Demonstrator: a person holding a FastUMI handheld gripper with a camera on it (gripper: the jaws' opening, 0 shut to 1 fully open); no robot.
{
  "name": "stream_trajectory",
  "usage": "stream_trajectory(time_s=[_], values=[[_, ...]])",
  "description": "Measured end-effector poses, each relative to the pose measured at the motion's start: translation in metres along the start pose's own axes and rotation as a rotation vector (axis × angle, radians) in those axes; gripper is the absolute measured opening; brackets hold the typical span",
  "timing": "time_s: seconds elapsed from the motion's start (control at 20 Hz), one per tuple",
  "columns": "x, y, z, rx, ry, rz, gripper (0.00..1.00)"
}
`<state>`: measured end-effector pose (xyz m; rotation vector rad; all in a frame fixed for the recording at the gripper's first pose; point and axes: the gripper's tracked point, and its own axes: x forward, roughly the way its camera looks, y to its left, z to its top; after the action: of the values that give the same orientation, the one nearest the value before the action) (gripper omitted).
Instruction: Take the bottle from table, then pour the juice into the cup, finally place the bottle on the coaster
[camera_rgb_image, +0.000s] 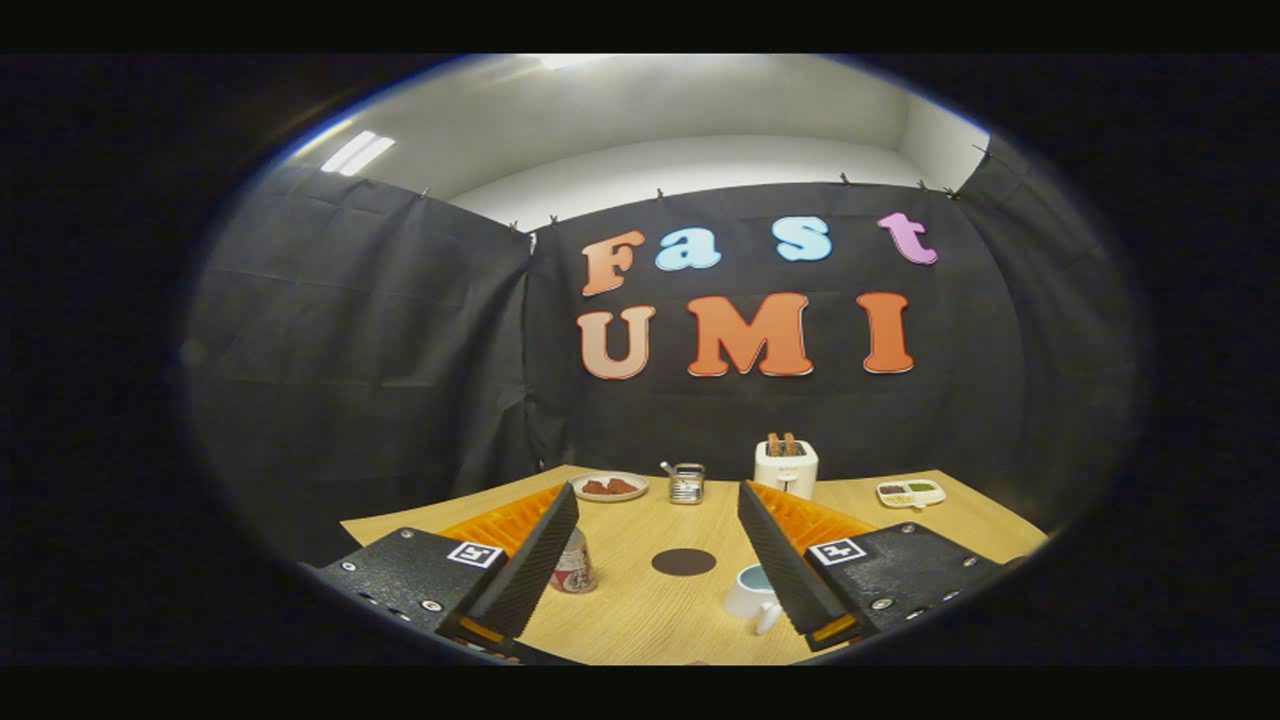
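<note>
Tongs (655, 570): fingers wide apart, holding nothing, poised above the table (640, 620). Bottle (573, 566): upright against the left finger's inner side, untaken. Coaster (684, 562): between the fingers, bare, awaiting the bottle. Cup (752, 592): beside the right finger, mouth up for pouring.

A pale, wood-grained worktop (640, 610) carries a dark brown round coaster (684, 562) near its middle, a white cup (752, 592) with a light blue inside, and a red-and-white bottle (574, 568). Along the far edge stand a white toaster (786, 466), a light plate (609, 487) of reddish-brown pieces and a white tray (911, 492) with dark and green fillings.
</note>
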<state>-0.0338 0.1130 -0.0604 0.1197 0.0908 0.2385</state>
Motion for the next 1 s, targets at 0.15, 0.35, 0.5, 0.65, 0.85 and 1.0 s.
stream_trajectory(time_s=[0.15,0.35,0.5,0.65,0.85,1.0], values=[[0.011,0.015,-0.020,0.006,0.030,0.020,0.95],[0.026,0.025,-0.057,0.002,0.091,0.017,0.96],[0.032,0.038,-0.076,0.004,0.124,0.039,0.96],[0.045,0.052,-0.093,0.003,0.141,0.059,0.96],[0.066,0.070,-0.125,0.028,0.201,0.073,0.96],[0.075,0.079,-0.149,0.039,0.250,0.076,0.96]])
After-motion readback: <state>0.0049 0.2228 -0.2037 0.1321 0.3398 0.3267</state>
